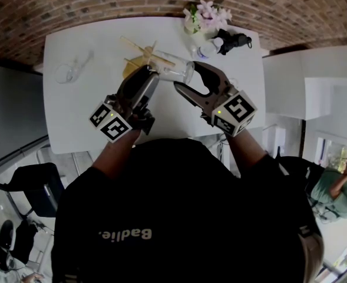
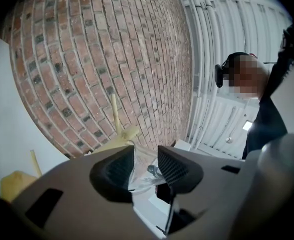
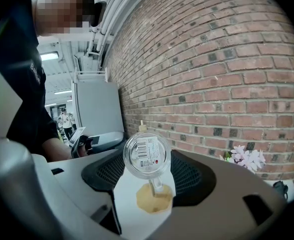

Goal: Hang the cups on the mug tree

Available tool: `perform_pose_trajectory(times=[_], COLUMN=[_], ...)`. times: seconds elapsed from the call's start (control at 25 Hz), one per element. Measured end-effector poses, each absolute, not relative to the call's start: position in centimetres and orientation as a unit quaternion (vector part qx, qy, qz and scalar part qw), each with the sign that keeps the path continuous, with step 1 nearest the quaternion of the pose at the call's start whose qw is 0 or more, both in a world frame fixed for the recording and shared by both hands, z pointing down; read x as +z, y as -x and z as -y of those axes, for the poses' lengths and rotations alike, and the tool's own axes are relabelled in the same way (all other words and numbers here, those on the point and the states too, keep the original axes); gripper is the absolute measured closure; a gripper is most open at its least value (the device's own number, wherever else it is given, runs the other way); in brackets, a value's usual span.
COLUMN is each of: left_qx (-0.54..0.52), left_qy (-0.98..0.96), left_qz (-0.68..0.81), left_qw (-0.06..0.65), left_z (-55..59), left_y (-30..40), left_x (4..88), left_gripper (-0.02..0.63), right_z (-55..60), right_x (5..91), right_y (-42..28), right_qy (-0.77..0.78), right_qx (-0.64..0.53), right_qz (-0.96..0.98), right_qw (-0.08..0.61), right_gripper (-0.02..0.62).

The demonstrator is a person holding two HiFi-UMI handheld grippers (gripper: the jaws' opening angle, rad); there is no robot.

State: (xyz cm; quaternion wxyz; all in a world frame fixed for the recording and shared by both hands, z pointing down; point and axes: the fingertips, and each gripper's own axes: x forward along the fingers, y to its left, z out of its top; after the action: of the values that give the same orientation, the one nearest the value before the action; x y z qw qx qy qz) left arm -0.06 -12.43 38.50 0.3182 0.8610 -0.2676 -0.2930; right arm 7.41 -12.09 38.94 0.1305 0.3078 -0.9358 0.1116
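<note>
The right gripper (image 1: pixel 179 89) is clamped on a clear glass cup (image 1: pixel 174 69), which it holds on its side above the middle of the white bench (image 1: pixel 73 117). In the right gripper view the cup (image 3: pixel 147 155) sits between the two dark pads of that gripper (image 3: pixel 147 172). Its round base, with a barcode label on it, faces the camera and its handle points down. Just beyond and below the cup is the tan base of the wooden mug tree (image 3: pixel 154 199), which stands on the bench towards the far side (image 1: pixel 139 58). No cup hangs on its pegs. The left gripper (image 1: pixel 154 79) reaches in from the left to the same cup. In the left gripper view its jaws stand apart (image 2: pixel 147 166) with a bit of the clear glass (image 2: pixel 143 176) between the pads, and the pads do not plainly press on it. The yellow pegs of the mug tree (image 2: pixel 116 118) rise just behind against the brick wall. A second clear cup (image 1: pixel 73 71) lies on the left part of the bench, well apart from the mug tree. At the far right of the bench are pink flowers (image 1: pixel 207 16), a small clear bottle (image 1: pixel 207 50) and a black object (image 1: pixel 235 40) just beside it.
</note>
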Motion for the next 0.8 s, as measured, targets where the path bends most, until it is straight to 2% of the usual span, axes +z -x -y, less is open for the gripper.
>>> perform_pose_trajectory(times=[0.8], left_qx=[-0.279], left_qy=[-0.856], left_qz=[0.295], left_qw=[0.321], left_z=[12.31], left_y=[1.05], left_x=[39.35], left_gripper=[0.468], right_z=[12.05], right_x=[39.00], right_y=[-7.51], right_qy=[-0.316], right_qx=[0.106], right_qz=[0.933], right_qw=[0.134], right_gripper=[0.290])
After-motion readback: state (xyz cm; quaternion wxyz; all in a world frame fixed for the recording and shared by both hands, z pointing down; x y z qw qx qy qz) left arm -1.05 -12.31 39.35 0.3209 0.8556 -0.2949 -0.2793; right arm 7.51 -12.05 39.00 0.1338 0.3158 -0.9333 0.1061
